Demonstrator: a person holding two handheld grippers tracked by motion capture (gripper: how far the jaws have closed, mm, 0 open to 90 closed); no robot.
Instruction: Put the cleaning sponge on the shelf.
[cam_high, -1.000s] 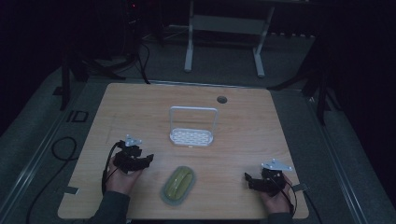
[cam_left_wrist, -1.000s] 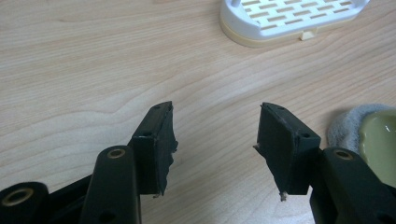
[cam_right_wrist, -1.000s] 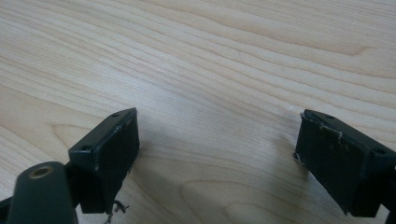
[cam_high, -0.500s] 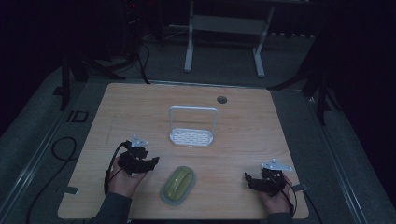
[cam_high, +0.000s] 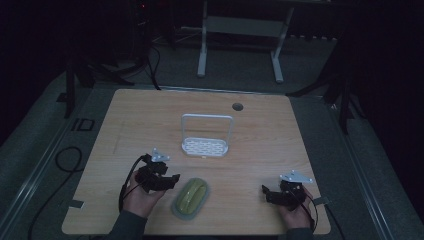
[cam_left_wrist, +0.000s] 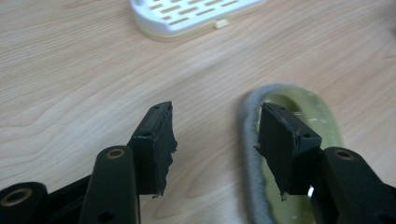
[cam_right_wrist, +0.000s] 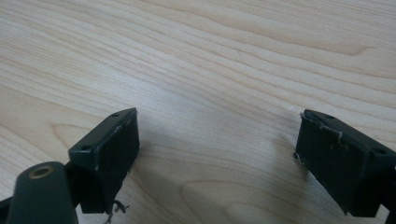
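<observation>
A yellow-green oval sponge with a grey rim (cam_high: 190, 198) lies near the table's front edge, left of middle. My left gripper (cam_high: 167, 180) stands open just left of it. In the left gripper view the sponge (cam_left_wrist: 322, 121) lies past the right jaw, whose tip overlaps the grey rim; nothing is between the jaws. My left gripper (cam_left_wrist: 215, 133) hovers low over the wood. My right gripper (cam_high: 267, 192) rests open at the front right, and in its own view my right gripper (cam_right_wrist: 217, 140) has only bare wood between its wide-spread jaws.
A white slotted rack with a tall wire loop (cam_high: 205, 145) stands at mid-table; its base (cam_left_wrist: 187, 14) shows at the top of the left gripper view. A round cable hole (cam_high: 237, 106) is at the back. A metal stand (cam_high: 240, 30) is on the floor beyond the wooden table (cam_high: 300, 135).
My left gripper has moved right and slightly toward the front, closing in on the sponge's left side. The right gripper and the sponge have stayed put.
</observation>
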